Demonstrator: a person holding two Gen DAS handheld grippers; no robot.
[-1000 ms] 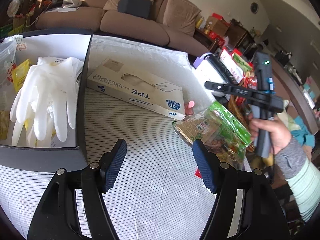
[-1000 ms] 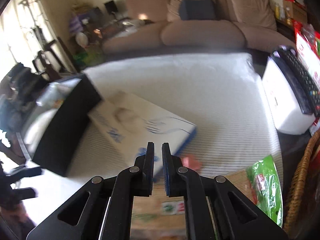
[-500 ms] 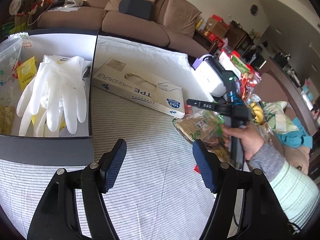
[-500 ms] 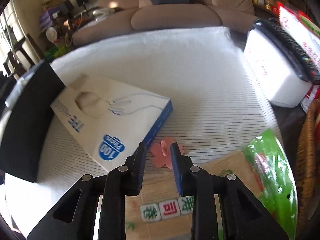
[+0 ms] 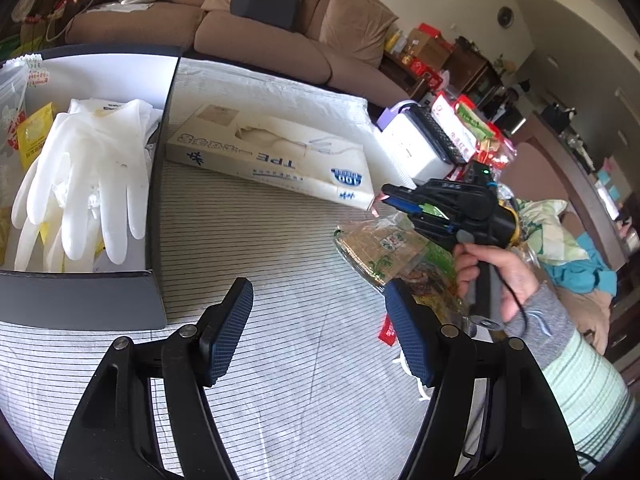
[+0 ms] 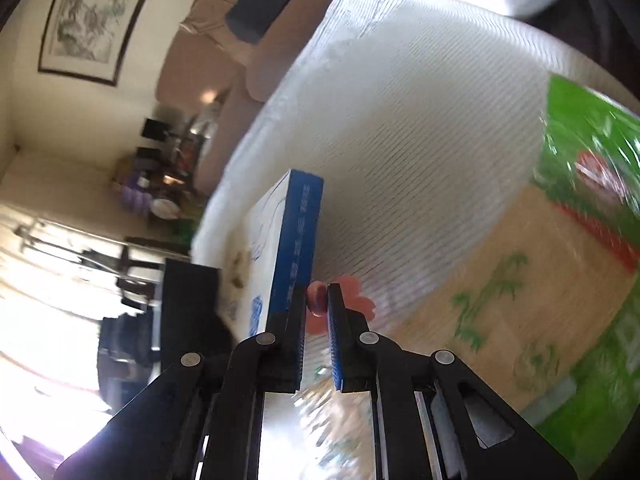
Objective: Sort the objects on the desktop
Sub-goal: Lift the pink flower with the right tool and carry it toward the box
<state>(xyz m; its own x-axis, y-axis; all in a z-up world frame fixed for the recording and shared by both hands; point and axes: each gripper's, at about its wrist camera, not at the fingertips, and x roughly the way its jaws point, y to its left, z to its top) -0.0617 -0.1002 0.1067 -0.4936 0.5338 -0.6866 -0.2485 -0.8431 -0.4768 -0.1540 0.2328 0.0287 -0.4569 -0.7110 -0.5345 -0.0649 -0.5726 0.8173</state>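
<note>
Left tool point(image 5: 316, 332): black frame, blue ribbed pads, jaws spread wide, nothing between them; it hovers above the white striped cloth covering the desk point(image 5: 248, 248).

Right tool point(image 6: 317, 304): black frame, blue pads, rolled onto its side. The jaws are narrowed to a small gap with a small pink flower-shaped piece point(image 6: 318, 298) between the tips; whether the pads actually press on it cannot be told, as the view is blurred. From the left wrist view the right tool point(image 5: 386, 194) is gripped by a hand point(image 5: 496, 276) in a grey cuff, with its tips at the corner of the glove box.

Pink flower-shaped piece: on the cloth just beside the blue end of the flat beige-and-blue cardboard glove box marked "TPE 100" point(image 5: 272, 160), between that box and the snack packet.

Clear plastic snack packet with bamboo print and green edge point(image 5: 384, 248): lying flat near the right side of the desk, under the right tool.

Dark-walled open storage box point(image 5: 156, 200): left of the glove box, holding a pile of white rubber gloves point(image 5: 84, 176) and yellow sachets point(image 5: 34, 136).

White appliance with a dark top point(image 5: 416, 148): at the far right of the desk.

Brown sofa point(image 5: 260, 36): behind the desk.
</note>
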